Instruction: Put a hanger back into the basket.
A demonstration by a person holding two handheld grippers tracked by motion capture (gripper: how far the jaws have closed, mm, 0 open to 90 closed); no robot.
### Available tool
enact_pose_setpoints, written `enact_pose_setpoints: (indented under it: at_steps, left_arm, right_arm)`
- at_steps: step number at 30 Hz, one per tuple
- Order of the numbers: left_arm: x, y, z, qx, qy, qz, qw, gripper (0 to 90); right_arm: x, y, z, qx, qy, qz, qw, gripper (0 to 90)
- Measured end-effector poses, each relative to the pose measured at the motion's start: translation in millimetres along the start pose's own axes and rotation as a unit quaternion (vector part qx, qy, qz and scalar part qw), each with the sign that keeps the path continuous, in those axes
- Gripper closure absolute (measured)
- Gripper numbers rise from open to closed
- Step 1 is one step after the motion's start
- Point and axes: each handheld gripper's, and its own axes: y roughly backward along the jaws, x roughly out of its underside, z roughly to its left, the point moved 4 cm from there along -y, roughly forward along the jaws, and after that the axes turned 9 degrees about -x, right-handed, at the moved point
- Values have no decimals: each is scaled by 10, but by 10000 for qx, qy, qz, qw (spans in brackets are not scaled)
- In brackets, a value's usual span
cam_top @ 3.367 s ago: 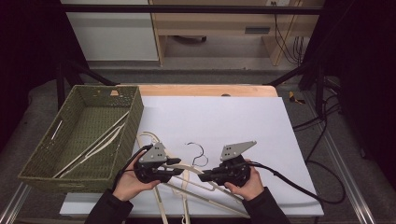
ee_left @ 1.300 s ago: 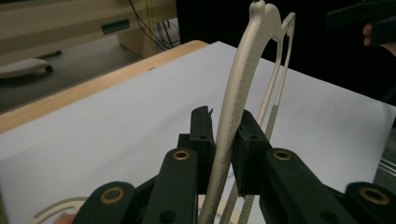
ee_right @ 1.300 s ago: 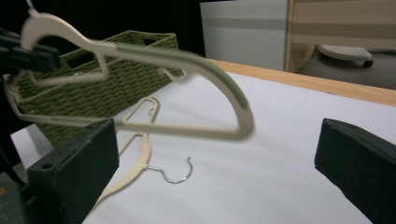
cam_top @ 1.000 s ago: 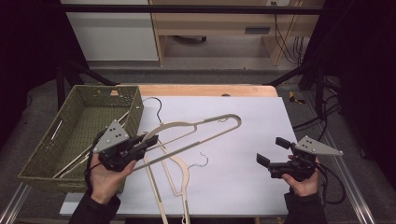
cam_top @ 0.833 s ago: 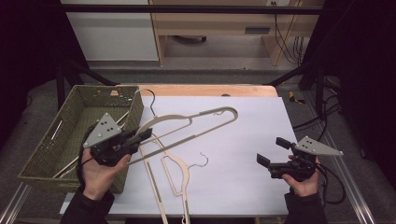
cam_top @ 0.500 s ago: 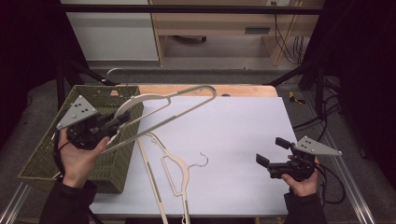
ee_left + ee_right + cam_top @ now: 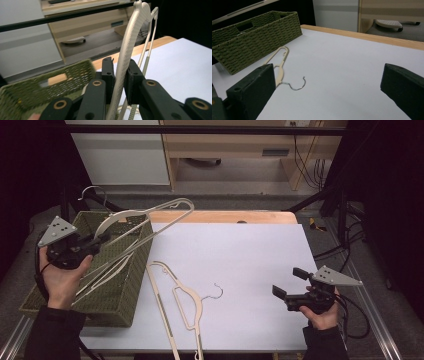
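My left gripper (image 7: 100, 240) (image 7: 119, 72) is shut on a cream hanger (image 7: 150, 215) (image 7: 130, 45), held in the air over the green woven basket (image 7: 127, 285) (image 7: 254, 42) at the table's left. The hanger's wire hook (image 7: 92, 192) points up and away past the basket's far rim. More cream hangers (image 7: 107, 270) lie inside the basket. Another cream hanger (image 7: 187, 305) (image 7: 278, 65) with a wire hook rests flat on the white table top (image 7: 240, 260), just right of the basket. My right gripper (image 7: 290, 282) (image 7: 324, 90) is open near the table's front right, nothing between its jaws.
A further cream hanger (image 7: 162, 315) lies along the front edge beside the flat one. A wooden strip (image 7: 225, 216) borders the table's far edge. Cables (image 7: 355, 305) trail off the right side. Shelving and a cabinet stand behind the table.
My left gripper has carried the hanger left and up, from above the table to over the basket. The right gripper has stayed open in place.
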Motion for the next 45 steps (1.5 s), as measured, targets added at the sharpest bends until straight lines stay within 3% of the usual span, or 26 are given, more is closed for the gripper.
enact_pose_setpoints:
  at_steps: [1,6,12,16,21,26,30,33,36,41,45]
  left_arm:
    - [68,-28,93,-119,-15,60,9999,795]
    - [192,-60,273,-355,30,164,9992,795]
    - [384,-63,570,-726,109,340,9967,795]
    - [467,-55,676,-870,121,426,9952,795]
    - [617,-57,837,-1143,26,573,9918,795]
    - [695,-61,953,-1366,55,600,9888,795]
    - [744,-79,991,-1432,64,665,9874,795]
    - [781,-149,921,-1426,-118,775,9867,793]
    - [855,-216,886,-1483,-256,913,9844,793]
    - [990,-291,894,-1515,-254,1090,9821,793]
    - [1112,-369,872,-1598,-404,1297,9777,793]
  right_arm:
    - [2,-2,-1,-10,13,8,10000,4]
    - [5,-1,-6,-29,25,17,10000,4]
    - [8,-12,-1,-40,1,25,10000,4]
    - [7,-9,-4,-39,23,24,10000,4]
    - [10,-20,-2,-40,10,30,10000,5]
    - [12,-23,-3,-52,10,40,10000,5]
    - [14,-25,-2,-58,0,46,10000,5]
    - [17,-29,1,-60,3,61,10000,5]
    - [18,-29,2,-82,27,77,9999,6]
    - [20,-37,3,-74,-2,71,9999,7]
    - [23,-44,5,-98,21,84,9999,8]
